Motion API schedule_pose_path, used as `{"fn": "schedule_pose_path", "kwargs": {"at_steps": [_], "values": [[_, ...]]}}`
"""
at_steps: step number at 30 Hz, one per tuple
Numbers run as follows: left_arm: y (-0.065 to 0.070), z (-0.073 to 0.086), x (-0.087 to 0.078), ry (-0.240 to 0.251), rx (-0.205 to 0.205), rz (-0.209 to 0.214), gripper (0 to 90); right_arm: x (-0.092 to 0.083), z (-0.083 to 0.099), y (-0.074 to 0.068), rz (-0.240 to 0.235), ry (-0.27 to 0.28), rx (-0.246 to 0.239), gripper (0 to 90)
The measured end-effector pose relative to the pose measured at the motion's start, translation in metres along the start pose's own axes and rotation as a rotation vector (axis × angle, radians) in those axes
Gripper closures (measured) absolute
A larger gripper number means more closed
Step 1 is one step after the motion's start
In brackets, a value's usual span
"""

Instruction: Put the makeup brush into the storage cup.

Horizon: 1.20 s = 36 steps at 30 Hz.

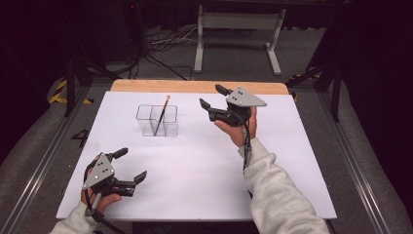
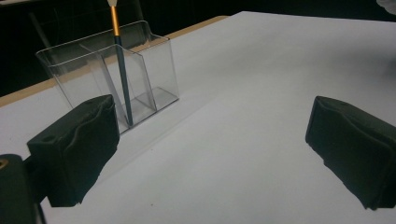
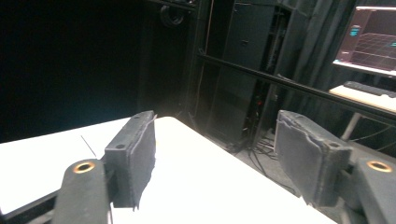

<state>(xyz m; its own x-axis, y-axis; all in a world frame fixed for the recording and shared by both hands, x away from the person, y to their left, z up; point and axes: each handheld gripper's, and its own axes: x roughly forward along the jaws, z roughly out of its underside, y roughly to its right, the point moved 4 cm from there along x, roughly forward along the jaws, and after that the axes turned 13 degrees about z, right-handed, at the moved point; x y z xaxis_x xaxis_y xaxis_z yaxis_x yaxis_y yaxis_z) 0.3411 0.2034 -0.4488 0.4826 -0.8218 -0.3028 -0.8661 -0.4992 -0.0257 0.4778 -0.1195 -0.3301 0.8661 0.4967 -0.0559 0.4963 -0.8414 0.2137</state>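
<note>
I find the brush [image 1: 162,115] standing in the clear holder [image 1: 157,120]; both grippers [image 1: 211,99] [image 1: 130,164] spread, empty; nothing left visible

A white sheet [image 1: 195,165] covers the surface, and a strip of bare wood [image 1: 195,86] shows along its far edge. Beyond that edge, on the grey floor, stands a white metal frame [image 1: 238,36] with two splayed feet. Loose black cables [image 1: 163,46] trail over the floor to its left. Yellow-and-black striped tape [image 1: 61,92] marks the floor at the left. In the right gripper view, a lit monitor [image 3: 373,39] glows at the upper right above a keyboard [image 3: 371,88].
</note>
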Motion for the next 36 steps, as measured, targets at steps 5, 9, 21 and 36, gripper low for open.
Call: {"fn": "schedule_pose_path", "kwargs": {"at_steps": [5, 9, 21, 36], "values": [[0.001, 0.0, 0.001, -0.005, 0.003, 0.0, 3.5, -0.007, 0.004, 0.005, 0.017, -0.019, -0.01, 23.6], [0.0, 0.002, 0.002, -0.008, 0.0, 0.002, 3.5, -0.011, 0.007, 0.008, 0.027, -0.027, -0.019, 21.4], [0.002, 0.001, 0.001, -0.008, 0.002, 0.002, 3.5, -0.03, 0.012, 0.026, 0.079, -0.044, -0.033, 13.9], [0.002, 0.003, 0.002, -0.012, 0.001, 0.001, 3.5, -0.053, 0.019, 0.042, 0.129, -0.06, -0.051, 11.9]]}}
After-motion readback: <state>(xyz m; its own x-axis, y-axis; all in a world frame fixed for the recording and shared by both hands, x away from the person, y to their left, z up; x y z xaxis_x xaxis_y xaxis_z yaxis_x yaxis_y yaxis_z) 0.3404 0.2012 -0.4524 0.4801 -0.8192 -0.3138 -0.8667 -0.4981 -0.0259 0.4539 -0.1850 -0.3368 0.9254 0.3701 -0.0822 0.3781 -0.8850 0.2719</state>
